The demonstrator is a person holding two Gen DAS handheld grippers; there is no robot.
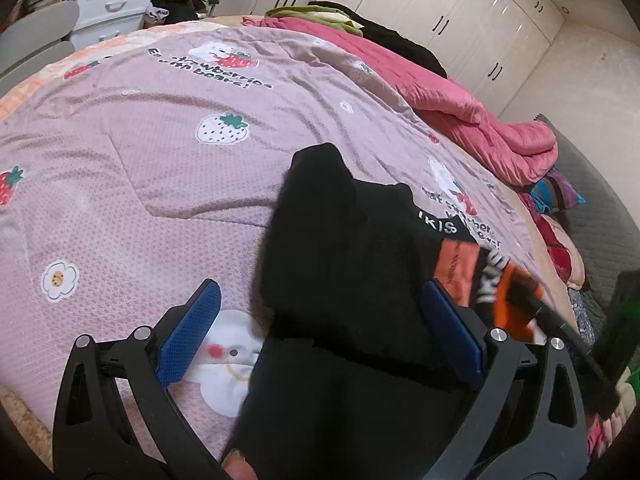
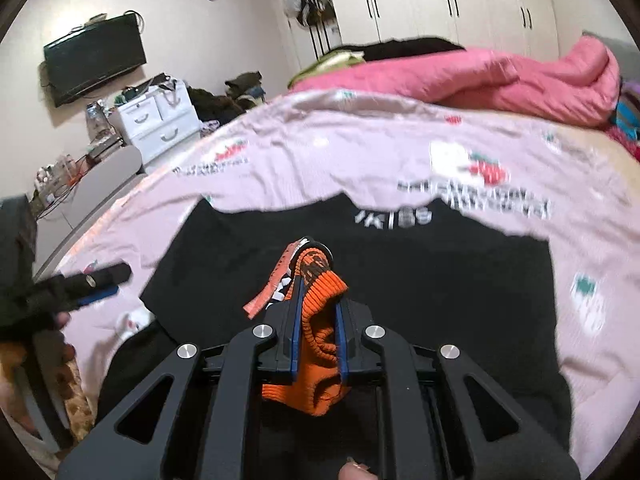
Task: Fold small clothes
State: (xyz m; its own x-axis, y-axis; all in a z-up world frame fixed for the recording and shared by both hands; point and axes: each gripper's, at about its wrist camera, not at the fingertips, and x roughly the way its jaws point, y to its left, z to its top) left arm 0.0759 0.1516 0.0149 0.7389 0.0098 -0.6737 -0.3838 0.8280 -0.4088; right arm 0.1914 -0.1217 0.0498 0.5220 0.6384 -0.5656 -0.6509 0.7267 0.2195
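Observation:
A small black garment with white lettering and an orange ribbed cuff lies on the pink strawberry-print bedspread. It also shows in the right wrist view. My left gripper is open, its blue pads either side of the garment's left part, just above it. My right gripper is shut on the orange cuff and holds it over the black body; it also shows at the right of the left wrist view. The left gripper shows at the left of the right wrist view.
A bunched pink duvet and dark clothes lie along the bed's far side. White wardrobes stand behind it. A white drawer unit and a wall TV are at the left. Bedspread lies beyond the garment.

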